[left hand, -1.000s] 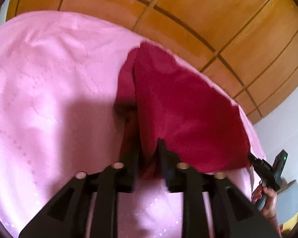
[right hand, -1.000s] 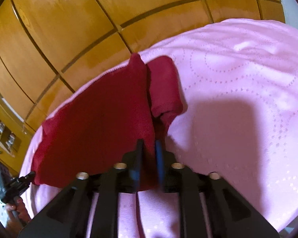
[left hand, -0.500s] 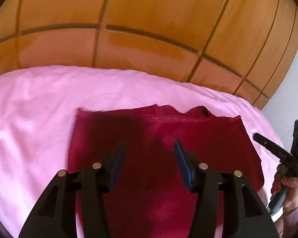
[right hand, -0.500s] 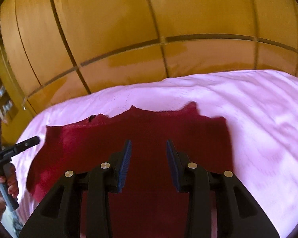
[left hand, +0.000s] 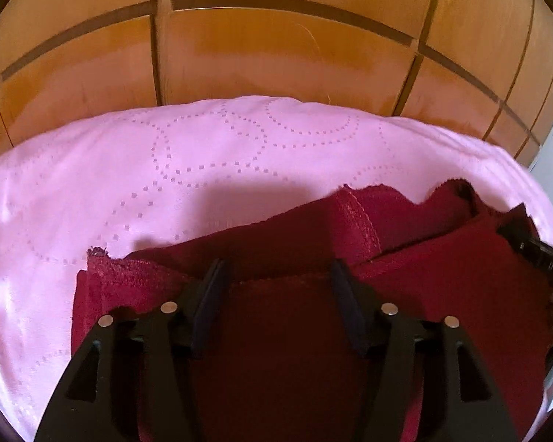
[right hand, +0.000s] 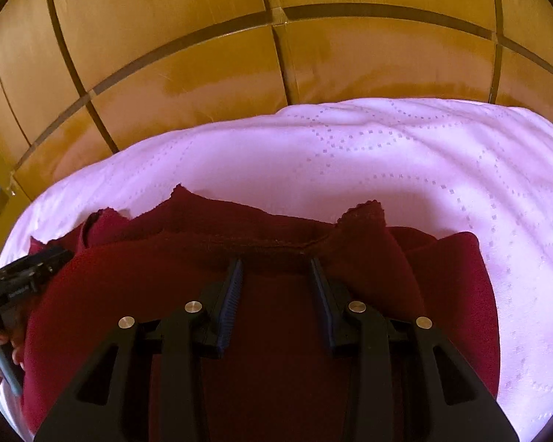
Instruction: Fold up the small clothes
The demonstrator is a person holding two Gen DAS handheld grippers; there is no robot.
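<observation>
A dark red garment (left hand: 284, 316) lies on the pink quilted bedcover (left hand: 166, 169), folded over itself with a stitched hem and ragged corners at its far edge. My left gripper (left hand: 278, 276) is open and empty, low over the garment's left part. My right gripper (right hand: 276, 269) is open and empty, low over the garment (right hand: 276, 331) near its far seam. The right gripper's tip shows at the right edge of the left wrist view (left hand: 538, 254). The left gripper shows at the left edge of the right wrist view (right hand: 22, 280).
An orange-brown panelled wooden wall (left hand: 276, 55) stands right behind the bedcover's far edge, also in the right wrist view (right hand: 276, 55). Bare pink bedcover (right hand: 461, 169) lies beyond and to the right of the garment.
One second ago both grippers were shut on the lifted garment. They have let it go and opened, the garment now lies on the bedcover, and both grippers have come lower over it.
</observation>
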